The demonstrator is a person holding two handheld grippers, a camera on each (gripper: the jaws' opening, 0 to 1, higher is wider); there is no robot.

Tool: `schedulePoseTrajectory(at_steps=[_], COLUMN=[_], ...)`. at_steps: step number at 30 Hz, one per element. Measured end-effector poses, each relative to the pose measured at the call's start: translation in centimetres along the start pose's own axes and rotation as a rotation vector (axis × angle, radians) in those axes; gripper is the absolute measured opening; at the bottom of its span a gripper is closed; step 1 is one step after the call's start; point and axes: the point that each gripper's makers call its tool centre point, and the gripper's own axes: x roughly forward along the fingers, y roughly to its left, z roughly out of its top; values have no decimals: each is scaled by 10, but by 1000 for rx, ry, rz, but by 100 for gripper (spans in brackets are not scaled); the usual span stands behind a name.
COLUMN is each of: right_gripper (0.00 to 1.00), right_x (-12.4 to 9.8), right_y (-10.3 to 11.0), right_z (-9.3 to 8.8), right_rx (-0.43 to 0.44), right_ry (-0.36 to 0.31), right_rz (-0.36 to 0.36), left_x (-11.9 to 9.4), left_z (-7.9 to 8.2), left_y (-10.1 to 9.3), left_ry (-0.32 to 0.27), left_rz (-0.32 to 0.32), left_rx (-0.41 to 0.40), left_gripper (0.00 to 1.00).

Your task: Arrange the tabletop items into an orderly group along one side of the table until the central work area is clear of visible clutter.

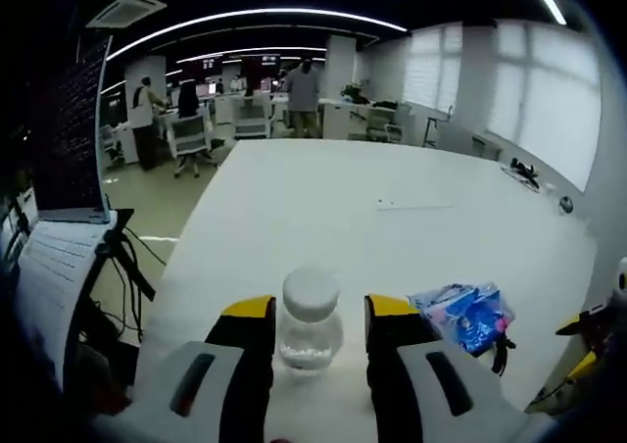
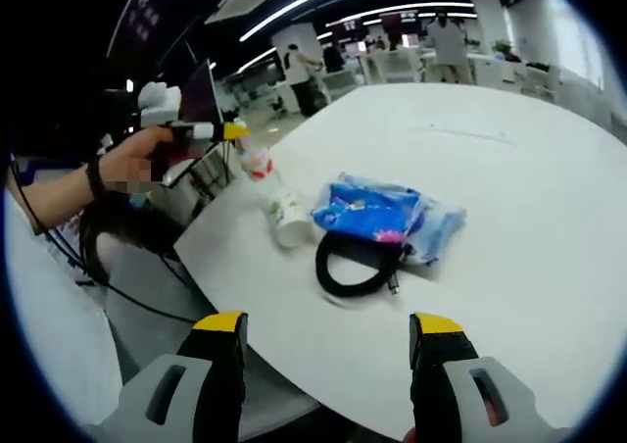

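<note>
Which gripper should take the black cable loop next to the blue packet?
Right, probably. The right gripper is open and empty, with the black cable loop lying just ahead of it beside the blue packet. The left gripper has the small bottle between its jaws.
</note>
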Motion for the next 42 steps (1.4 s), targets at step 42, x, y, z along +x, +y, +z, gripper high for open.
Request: schedulePoseTrajectory(at_steps=[42], right_gripper=[68], right_x=[-1], right_y=[-5], right_z=[1], right_rx=[10], right_ry=[2], right_rz=[-9], left_x=[-3], left_z=[-4], left_y=[-7], left_ry=[-6], left_rz=[-188], left_rx=[80], left_gripper=[20])
